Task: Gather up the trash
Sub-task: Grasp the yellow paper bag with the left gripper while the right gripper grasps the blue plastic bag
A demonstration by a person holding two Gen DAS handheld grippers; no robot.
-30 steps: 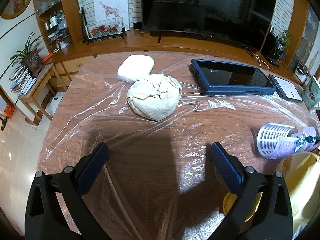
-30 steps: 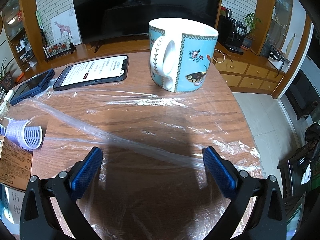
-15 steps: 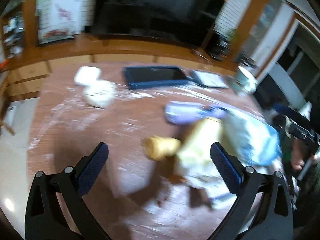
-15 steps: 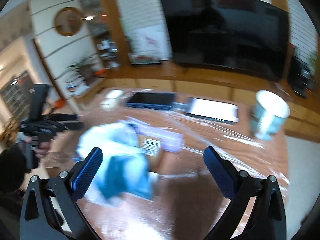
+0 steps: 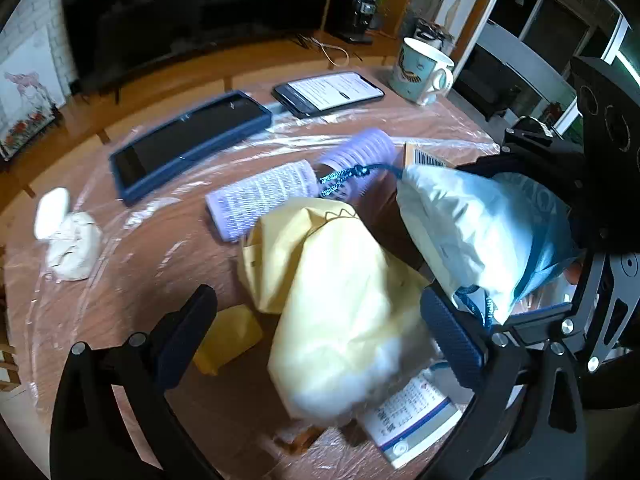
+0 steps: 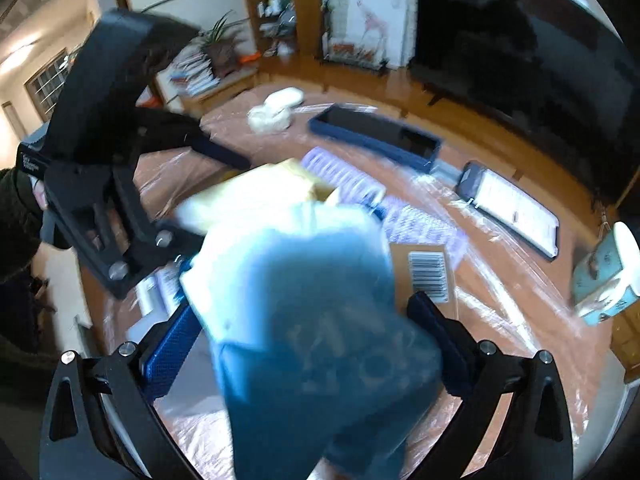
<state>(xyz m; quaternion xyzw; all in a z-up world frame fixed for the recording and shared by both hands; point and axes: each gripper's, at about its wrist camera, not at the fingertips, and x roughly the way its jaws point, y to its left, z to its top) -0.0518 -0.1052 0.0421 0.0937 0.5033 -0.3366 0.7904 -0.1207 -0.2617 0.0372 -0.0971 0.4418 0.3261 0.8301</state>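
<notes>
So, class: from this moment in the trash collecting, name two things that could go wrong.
1. The mug stands near the table's edge; a wide swing of the right hand-held gripper could knock it off.
2. The lit phone and tablet lie just beyond the yellow bag and blue bag; they might get swept up.

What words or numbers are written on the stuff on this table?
None can be read for sure.
Phone: lines of text on its lit screen, too small.
Paper packet: printed lines, too small.
Barcode label: bars only, digits blurred.
Blue bag: faint large letters, too blurred.
Mug: pictures only.
</notes>
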